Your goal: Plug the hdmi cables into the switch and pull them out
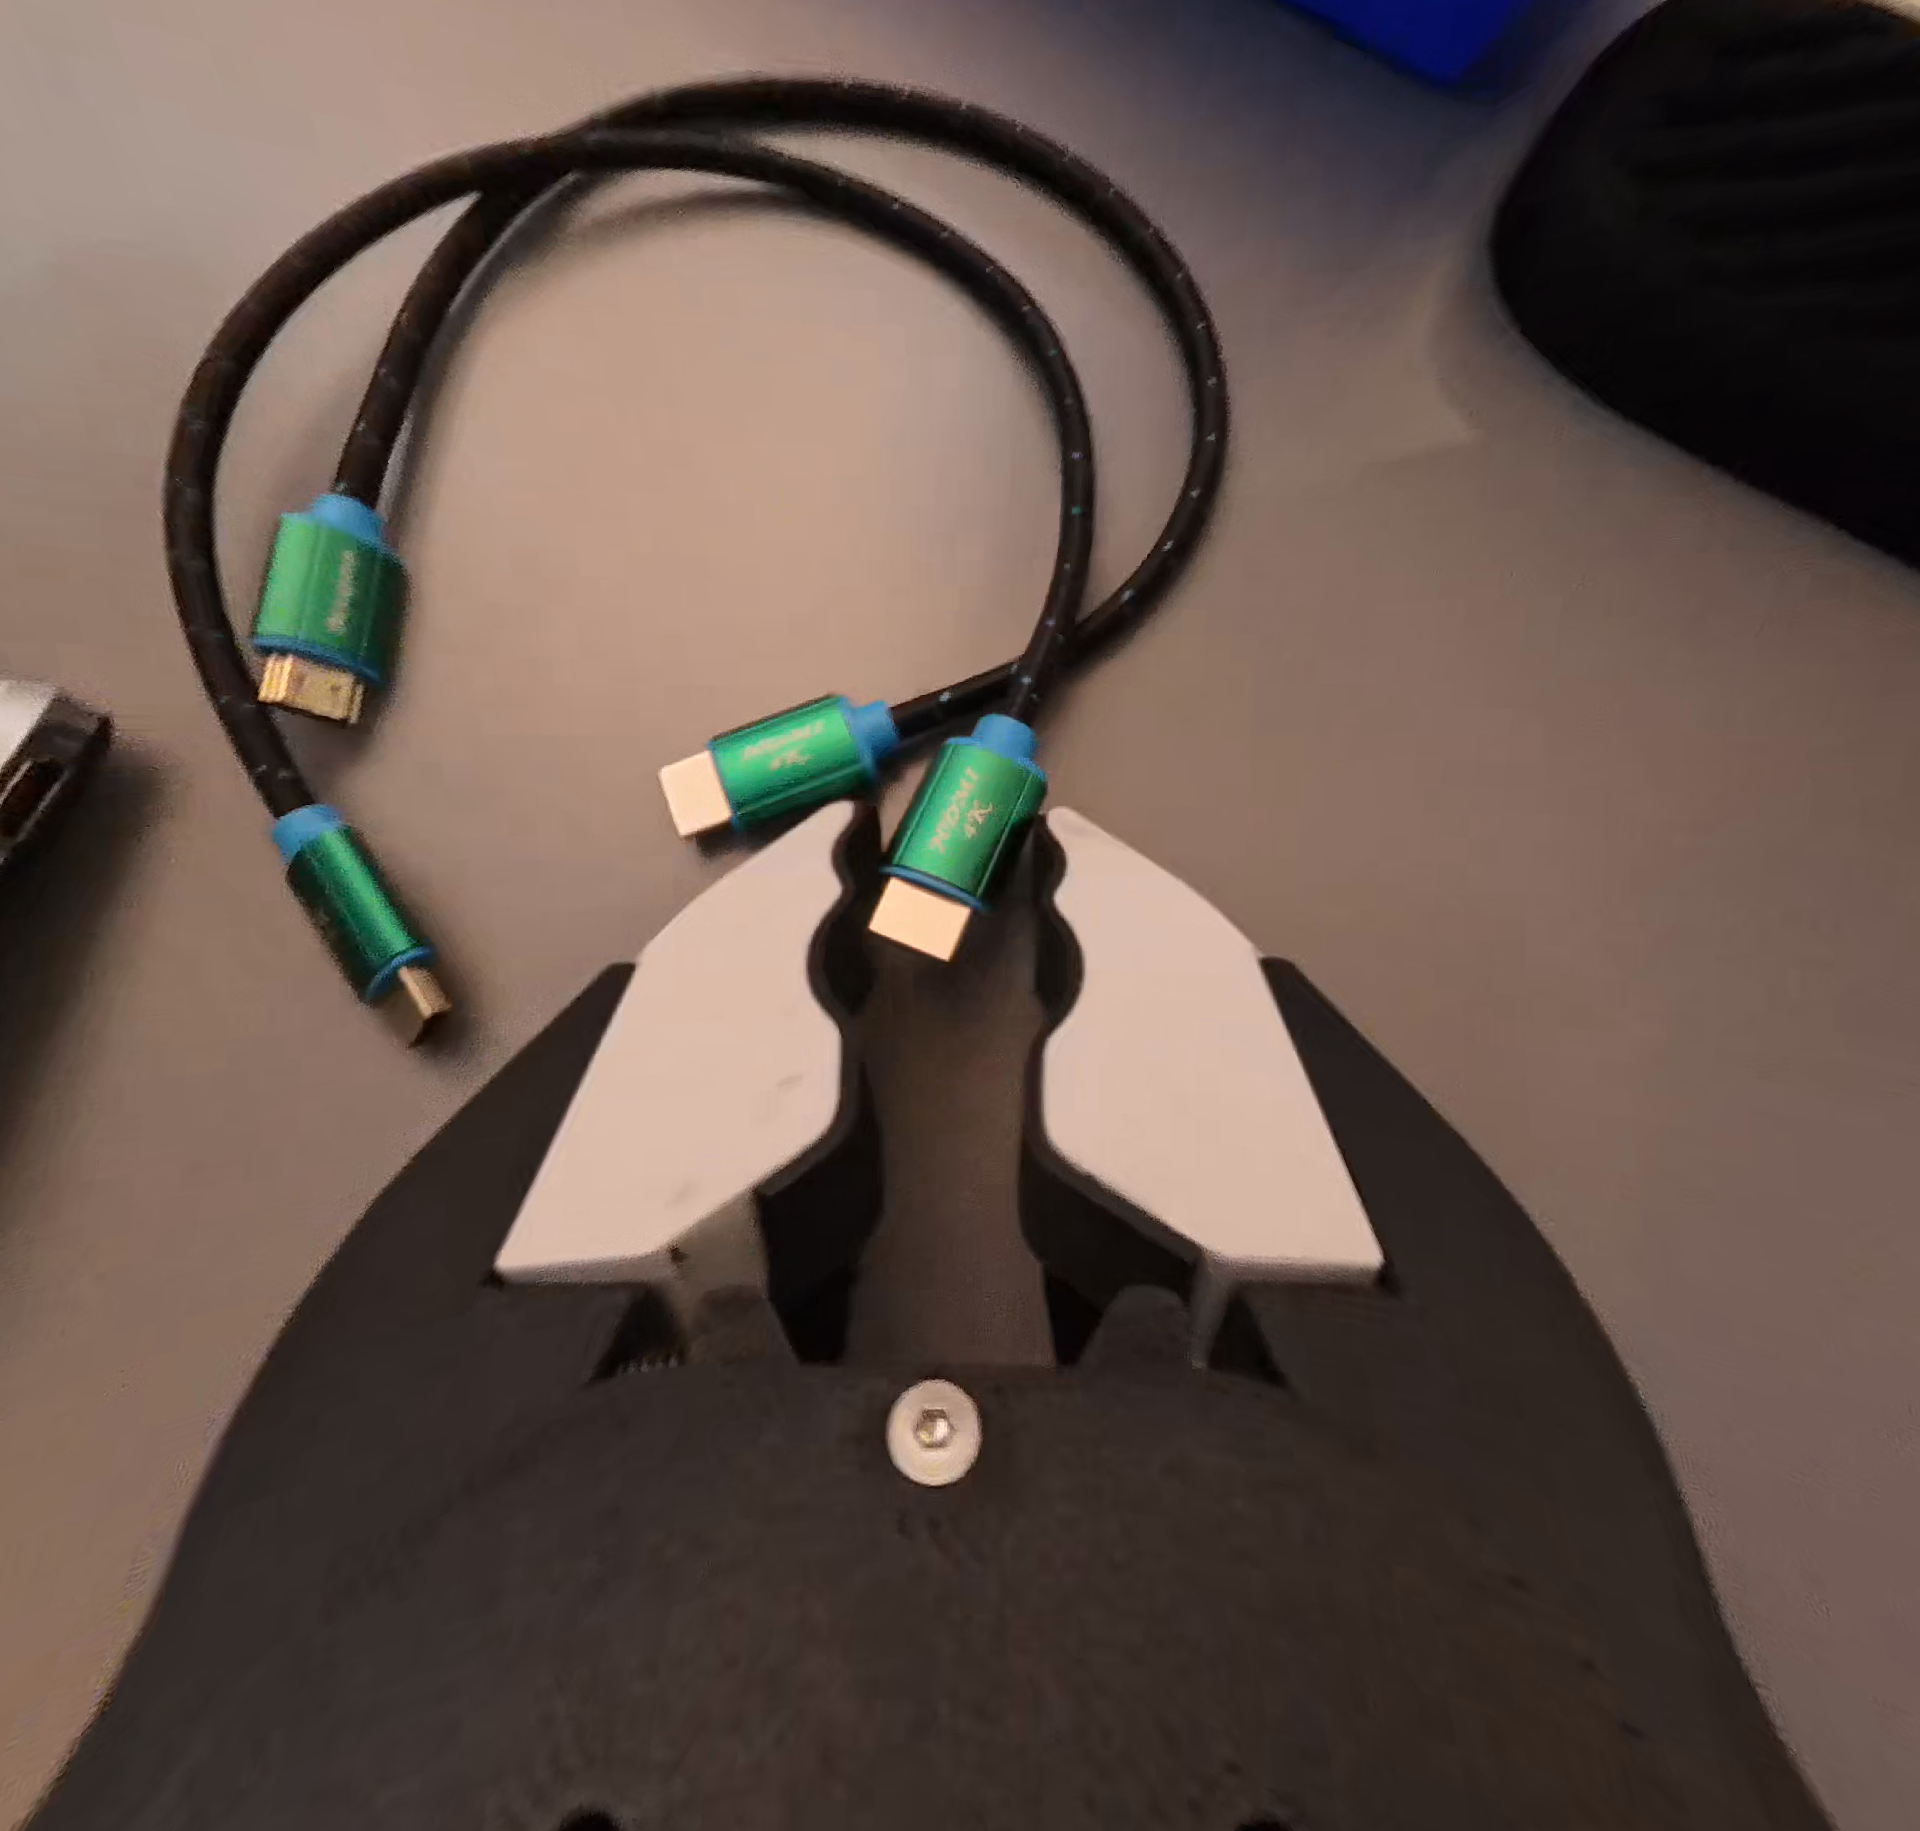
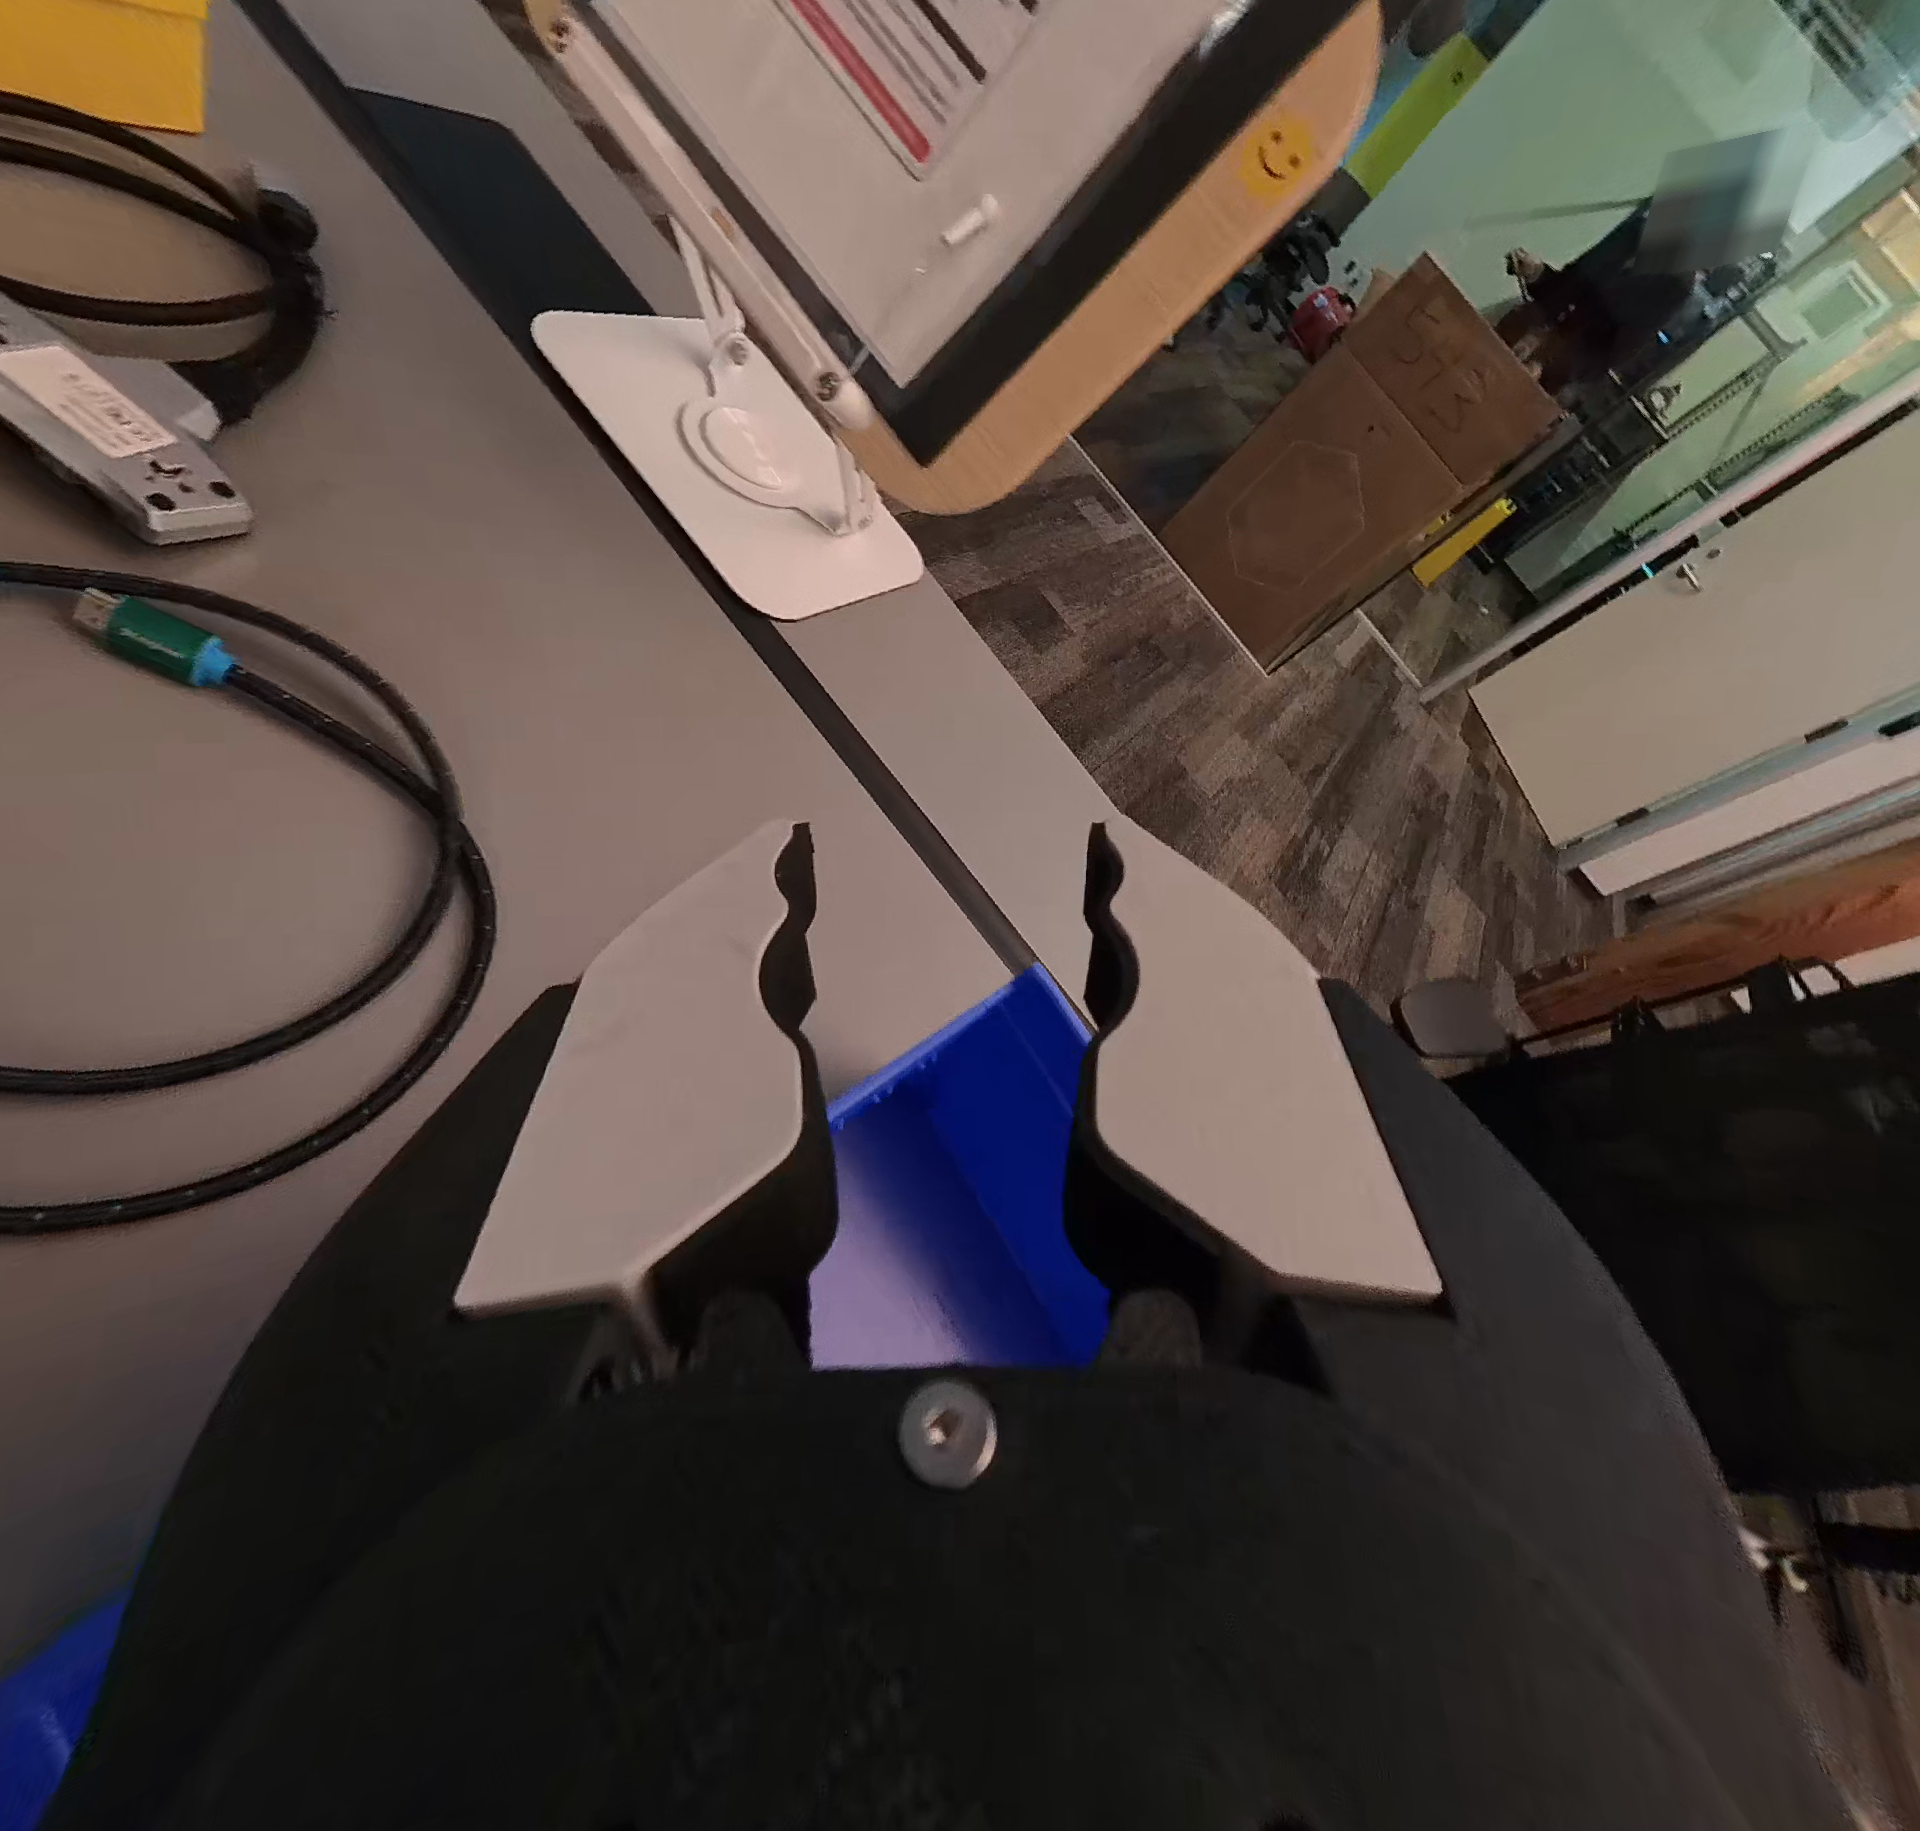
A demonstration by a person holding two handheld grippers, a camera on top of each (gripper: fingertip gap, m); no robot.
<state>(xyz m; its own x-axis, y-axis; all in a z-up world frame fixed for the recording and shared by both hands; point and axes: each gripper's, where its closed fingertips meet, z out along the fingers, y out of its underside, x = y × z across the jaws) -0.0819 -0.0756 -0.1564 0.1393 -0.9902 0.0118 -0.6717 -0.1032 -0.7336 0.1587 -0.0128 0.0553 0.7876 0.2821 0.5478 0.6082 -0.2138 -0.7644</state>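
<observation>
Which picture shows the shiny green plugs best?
The left wrist view: four green metal plugs with blue collars show, one between the fingers of the left claw. The right wrist view shows only one green plug, far left on the grey table.

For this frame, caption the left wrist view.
Left gripper closed around a green HDMI plug, three other plugs loose on the grey table.

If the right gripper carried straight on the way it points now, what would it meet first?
Probably nothing soon: the open right gripper points over the grey table's dark edge toward patterned carpet. The blue plastic bin looks to sit below its fingers, though depth is unclear.
</observation>
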